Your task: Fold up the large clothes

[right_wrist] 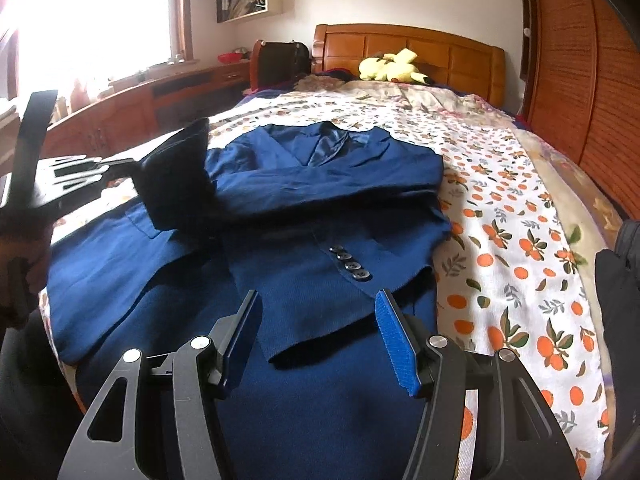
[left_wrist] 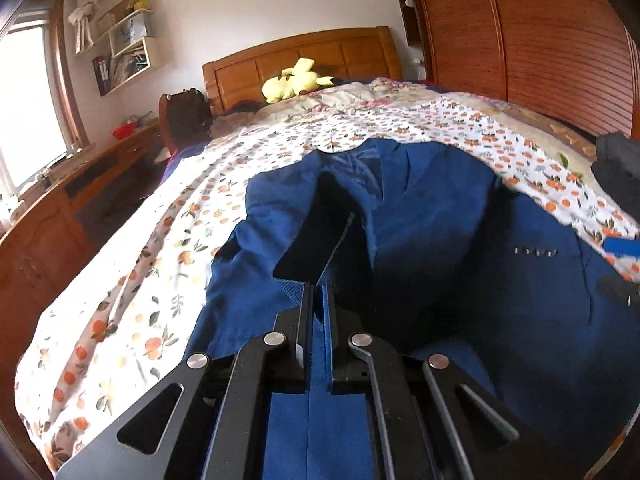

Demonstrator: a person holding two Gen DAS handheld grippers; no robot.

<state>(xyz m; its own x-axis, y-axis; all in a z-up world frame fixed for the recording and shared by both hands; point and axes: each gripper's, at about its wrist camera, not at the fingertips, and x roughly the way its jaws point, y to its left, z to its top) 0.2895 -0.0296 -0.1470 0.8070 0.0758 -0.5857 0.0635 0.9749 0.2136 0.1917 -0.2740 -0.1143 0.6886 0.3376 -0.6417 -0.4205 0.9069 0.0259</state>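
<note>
**Blazer, navy, part-folded on bed: handling notes**

Left gripper (left_wrist: 316,292): fingers drawn nearly together at lower centre of the left wrist view, with blue cloth showing in the narrow slot between them; it appears to be pinching a fold of the jacket, though the contact itself is shadowed. In the right wrist view the same tool sits at the left edge, apparently lifting a dark flap of cloth.

Right gripper (right_wrist: 318,336): fingers spread wide at lower centre, holding nothing, poised over the near hem.

Blazer (right_wrist: 320,184): spread across the middle of the floral bedsheet (right_wrist: 520,248), collar toward the headboard at upper frame, one sleeve laid across the chest, four cuff buttons (right_wrist: 350,266) facing up at centre.

Handling, as judged: lined suiting, moderately heavy, soft yet with body. Shoulders and lapels are likely stiffened and will resist creasing. The lining may slide against the outer cloth, so layers can shift. Best held at hem corners or seam edges, taking both layers together, clear of the buttons.
</note>
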